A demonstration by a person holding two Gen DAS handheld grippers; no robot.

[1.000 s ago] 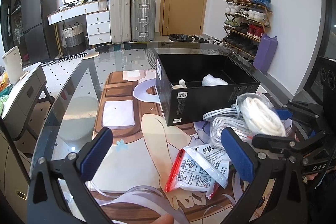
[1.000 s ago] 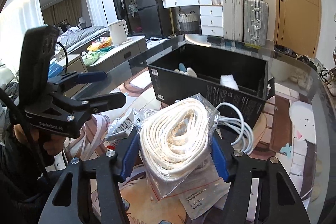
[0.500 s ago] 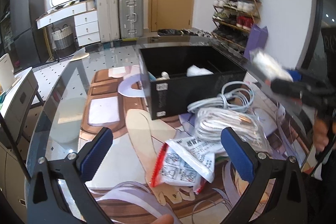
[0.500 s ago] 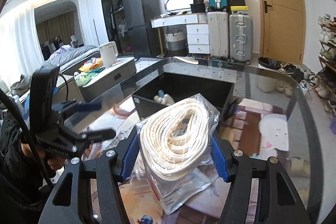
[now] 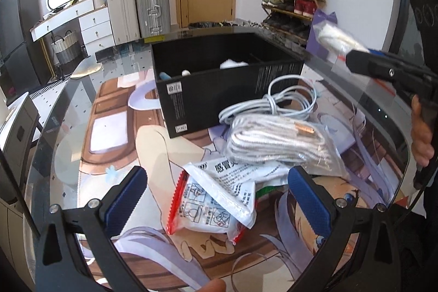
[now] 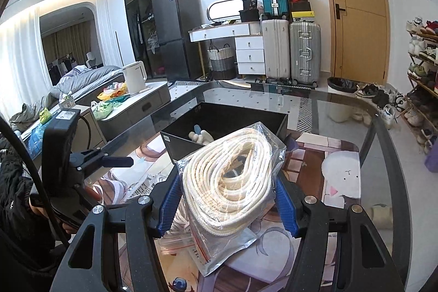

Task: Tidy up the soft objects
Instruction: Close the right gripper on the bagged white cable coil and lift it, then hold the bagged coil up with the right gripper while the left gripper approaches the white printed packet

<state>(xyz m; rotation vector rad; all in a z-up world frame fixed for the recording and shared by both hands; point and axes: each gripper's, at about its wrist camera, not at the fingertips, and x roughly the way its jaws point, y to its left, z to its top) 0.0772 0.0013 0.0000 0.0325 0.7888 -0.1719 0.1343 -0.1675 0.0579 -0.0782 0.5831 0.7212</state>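
A clear bag of coiled white rope point(image 6: 228, 179) is clamped between the blue pads point(image 6: 284, 205) of the right gripper point(image 6: 227, 205), and is held in the air in front of the black storage box point(image 6: 224, 119) on the glass table point(image 6: 342, 106). The left gripper point(image 5: 216, 199) is held with its jaws wide apart and nothing between them, above a printed medicine sachet point(image 5: 216, 199). A second bag of white cord point(image 5: 279, 141) and a loose grey cable point(image 5: 273, 103) are left lying just beside the box.
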